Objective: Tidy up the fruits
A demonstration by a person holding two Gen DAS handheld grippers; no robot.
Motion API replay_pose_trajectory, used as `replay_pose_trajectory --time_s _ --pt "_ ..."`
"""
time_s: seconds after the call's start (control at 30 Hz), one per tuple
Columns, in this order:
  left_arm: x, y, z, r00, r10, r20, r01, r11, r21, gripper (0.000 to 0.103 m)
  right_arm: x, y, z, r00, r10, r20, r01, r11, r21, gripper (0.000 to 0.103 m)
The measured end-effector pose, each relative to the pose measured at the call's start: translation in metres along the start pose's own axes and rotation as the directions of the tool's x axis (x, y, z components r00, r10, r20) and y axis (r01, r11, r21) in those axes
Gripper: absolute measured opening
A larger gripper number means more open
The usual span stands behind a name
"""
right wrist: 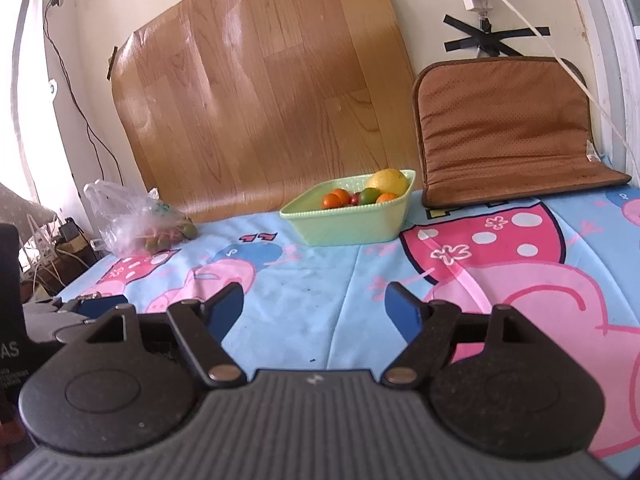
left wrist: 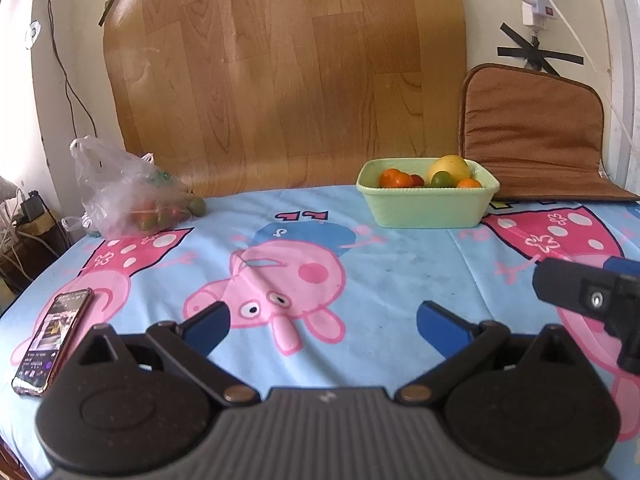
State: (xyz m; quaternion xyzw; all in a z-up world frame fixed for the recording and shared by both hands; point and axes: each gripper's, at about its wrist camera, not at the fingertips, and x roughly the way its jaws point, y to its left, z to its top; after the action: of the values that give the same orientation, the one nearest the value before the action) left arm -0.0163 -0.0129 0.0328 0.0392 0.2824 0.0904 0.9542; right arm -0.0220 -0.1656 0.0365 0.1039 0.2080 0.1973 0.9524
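The left tool [left wrist: 322, 326] was held low over the table [left wrist: 400, 272], its blue fingers spread wide with nothing between them. The right tool [right wrist: 314, 312] was likewise spread wide and held nothing; it sat just beside the left tool, part of its black body showing at the right edge of the left wrist view.

A pale green dish [left wrist: 428, 204] stood at the far side of the table, near the wood-pattern sheet [left wrist: 280, 72] leaning on the wall. The dish held a yellow fruit [left wrist: 449, 166], a green fruit [left wrist: 442, 179] and several orange fruits [left wrist: 394, 178]. A clear plastic bag [left wrist: 120, 192] containing more small fruits lay at the far left, well apart from the dish. A brown cushion [left wrist: 532, 136] leaned just right of the dish. A phone [left wrist: 54, 344] lay at the near left.
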Motion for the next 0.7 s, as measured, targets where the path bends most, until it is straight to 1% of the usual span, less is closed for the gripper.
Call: replay_pose_trajectory --time_s 0.13,0.23,0.4,0.57,0.7 --pt "-0.002 -0.002 0.0 1.0 -0.009 0.002 0.009 1.0 0.006 0.103 -0.003 -0.001 0.001 1.0 -0.012 0.023 0.012 1.0 0.009 0.082" --pt "-0.004 -0.005 0.0 1.0 -0.023 -0.002 0.023 1.0 0.013 0.103 -0.003 -0.007 0.0 0.999 -0.037 0.037 0.035 0.999 0.029 0.085" --pt "-0.003 -0.013 -0.002 0.996 -0.085 -0.001 0.085 0.996 0.035 0.103 0.004 -0.021 -0.003 0.994 -0.107 0.009 0.105 0.991 0.088 0.09" --pt "0.01 -0.017 -0.005 0.987 -0.16 -0.021 0.161 0.986 0.045 0.103 0.013 -0.032 -0.007 0.98 -0.196 -0.043 0.2 0.972 0.122 0.091" --pt "0.02 -0.014 -0.002 0.979 -0.204 -0.026 0.205 0.978 0.045 0.103 0.014 -0.03 -0.004 0.964 -0.263 -0.039 0.266 0.958 0.107 0.091"
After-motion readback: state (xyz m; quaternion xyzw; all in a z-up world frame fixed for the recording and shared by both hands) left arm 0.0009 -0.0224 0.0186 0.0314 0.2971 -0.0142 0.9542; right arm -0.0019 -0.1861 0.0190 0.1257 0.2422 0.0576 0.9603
